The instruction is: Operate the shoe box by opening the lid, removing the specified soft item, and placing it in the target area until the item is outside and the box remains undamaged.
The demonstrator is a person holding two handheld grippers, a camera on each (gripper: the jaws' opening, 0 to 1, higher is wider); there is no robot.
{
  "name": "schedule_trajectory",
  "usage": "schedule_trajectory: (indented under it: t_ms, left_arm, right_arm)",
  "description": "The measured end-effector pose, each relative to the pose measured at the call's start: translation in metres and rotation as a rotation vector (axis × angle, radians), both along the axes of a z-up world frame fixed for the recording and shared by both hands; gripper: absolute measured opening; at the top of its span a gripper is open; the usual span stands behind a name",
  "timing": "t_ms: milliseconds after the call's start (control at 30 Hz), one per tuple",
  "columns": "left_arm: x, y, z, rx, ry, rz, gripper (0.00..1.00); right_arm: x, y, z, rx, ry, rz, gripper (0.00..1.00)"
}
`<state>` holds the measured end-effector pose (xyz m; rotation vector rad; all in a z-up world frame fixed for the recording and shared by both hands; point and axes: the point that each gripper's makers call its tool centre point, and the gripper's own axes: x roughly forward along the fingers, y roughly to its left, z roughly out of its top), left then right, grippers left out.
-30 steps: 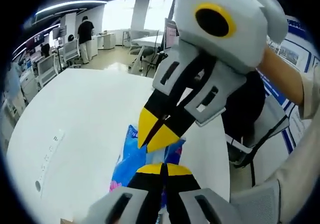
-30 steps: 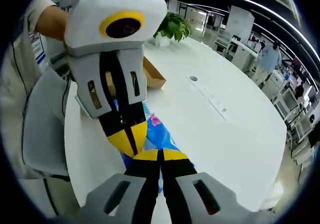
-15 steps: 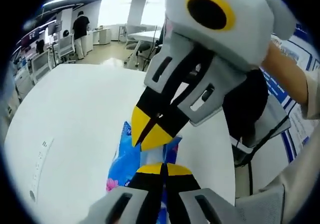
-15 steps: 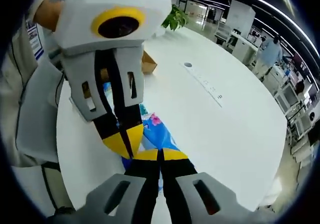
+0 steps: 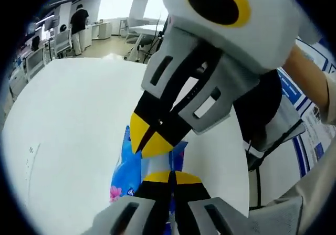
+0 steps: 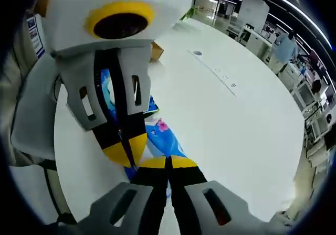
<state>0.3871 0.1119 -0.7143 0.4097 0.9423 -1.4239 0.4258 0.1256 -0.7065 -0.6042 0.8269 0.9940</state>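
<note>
A blue soft pack with pink flowers point(image 5: 125, 168) hangs just above the white table point(image 5: 68, 114). My left gripper point(image 5: 169, 177) is shut on its near edge. My right gripper point(image 5: 149, 140) reaches in from the upper right, shut on the same pack just beyond. In the right gripper view the pack point(image 6: 164, 138) lies ahead of my right gripper point(image 6: 167, 162), which is clamped on it. My left gripper point(image 6: 125, 150) comes down from the upper left, pinching it too. A corner of the brown shoe box point(image 6: 157, 51) peeks from behind that gripper.
The table point(image 6: 231, 135) has an inset socket strip point(image 6: 216, 73). Its edge runs close by the holder's body point(image 5: 262, 109). Desks, chairs point(image 5: 142, 49) and people point(image 5: 79, 21) stand far behind.
Both grippers have drawn closer together, each looming larger in the other's view. The shoe box has slid mostly behind the left gripper. Both stay clamped on the blue pack.
</note>
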Motion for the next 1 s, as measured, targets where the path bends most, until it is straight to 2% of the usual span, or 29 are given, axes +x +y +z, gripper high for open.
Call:
schedule_trajectory:
  t_ms: [467,900,1000]
  left_arm:
    - [-0.014,0.002,-0.008,0.002,0.034,0.029,0.0]
    - [-0.018,0.001,-0.007,0.001,0.024,0.048,0.0]
    - [-0.016,0.003,-0.003,0.002,0.003,0.055,0.04]
  right_arm:
    - [0.0,-0.006,-0.02,-0.028,-0.008,-0.017,0.0]
    - [0.004,-0.006,-0.021,-0.032,-0.037,-0.038,0.0]
    - [0.002,-0.008,-0.018,-0.045,-0.052,-0.03,0.02]
